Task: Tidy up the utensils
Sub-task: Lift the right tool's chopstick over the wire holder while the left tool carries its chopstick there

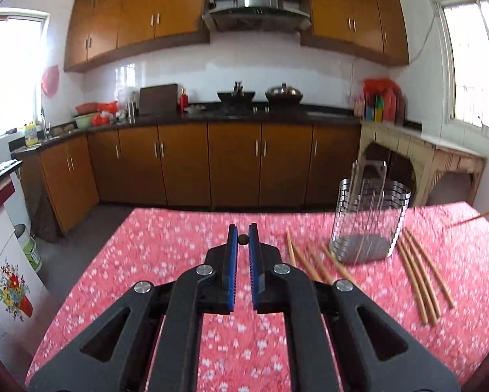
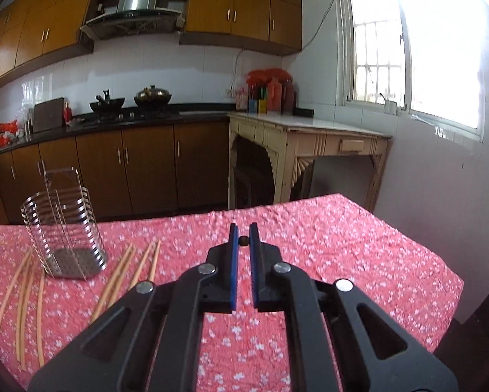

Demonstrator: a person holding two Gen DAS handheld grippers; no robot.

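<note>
Kitchen cabinets and a bright window are framing a surface [image 2: 342, 245] under a pink flowered cloth, and both my hands are hovering above it with nothing in them. My left fingers [image 1: 243, 240] are standing nearly closed, only a narrow gap showing between the blue pads, with no chopstick in it. My right fingers [image 2: 243, 240] are sitting the same way, near shut and gripping nothing, pointing at bare cloth well away from the work.

A wire holder [image 1: 370, 225] is standing upright toward the far edge of the cloth, seemingly empty, its mouth facing up so sticks can be dropped in from above. Chopsticks are lying flat on both sides of it: one group [image 1: 313, 261] near my left fingers, fanned out beside the holder's base, and another group [image 1: 420, 277] on its other side, lying almost parallel and close together. From my right view, that second group [image 2: 133, 271] is lying just left of my fingers, so each hand is having its own pile within reach.

I am judging that nothing is sorted yet. Because my fingers are so narrow now, I would be needing to spread them before closing on a stick.
</note>
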